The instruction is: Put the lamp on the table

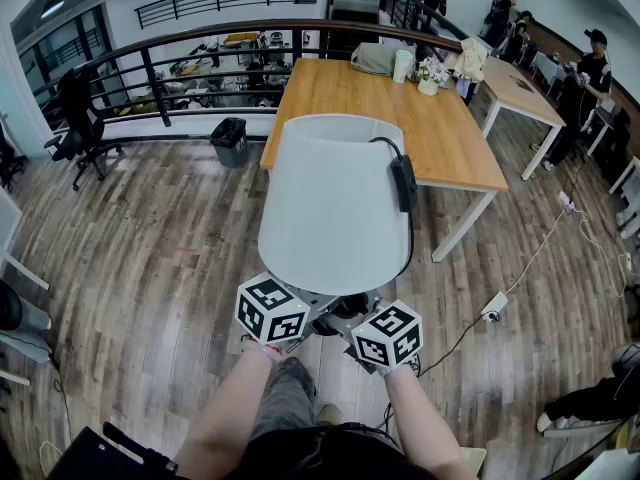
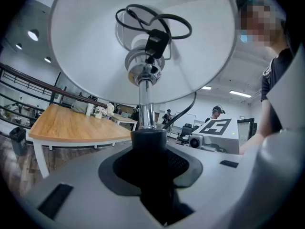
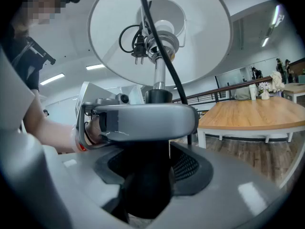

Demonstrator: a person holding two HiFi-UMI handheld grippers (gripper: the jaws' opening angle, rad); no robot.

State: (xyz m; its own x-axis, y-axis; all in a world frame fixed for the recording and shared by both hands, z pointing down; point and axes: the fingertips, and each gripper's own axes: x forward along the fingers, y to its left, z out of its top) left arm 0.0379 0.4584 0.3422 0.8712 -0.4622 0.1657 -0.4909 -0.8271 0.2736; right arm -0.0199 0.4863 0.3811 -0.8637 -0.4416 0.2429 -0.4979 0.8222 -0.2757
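Note:
The lamp has a white cone shade (image 1: 335, 203), a chrome stem (image 2: 146, 106) and a black collar (image 2: 149, 140). I carry it upright over the wooden floor, short of the wooden table (image 1: 450, 138). Its black cord with an inline switch (image 1: 403, 183) hangs down the shade's right side, and the coiled plug end (image 3: 137, 49) is tucked inside the shade. My left gripper (image 1: 300, 318) is shut on the black collar below the stem. Just under it, my right gripper (image 1: 355, 326) is shut on the black lower post (image 3: 145, 180). The shade hides both sets of fingertips in the head view.
A white cup (image 1: 403, 65), flowers (image 1: 430, 73) and a bag (image 1: 375, 58) stand at the table's far end. A black railing (image 1: 180, 48) runs behind it, with a bin (image 1: 230, 140) and an office chair (image 1: 75, 118) on the left. A power strip (image 1: 493, 306) lies on the floor at right, and people (image 1: 590, 78) stand far right.

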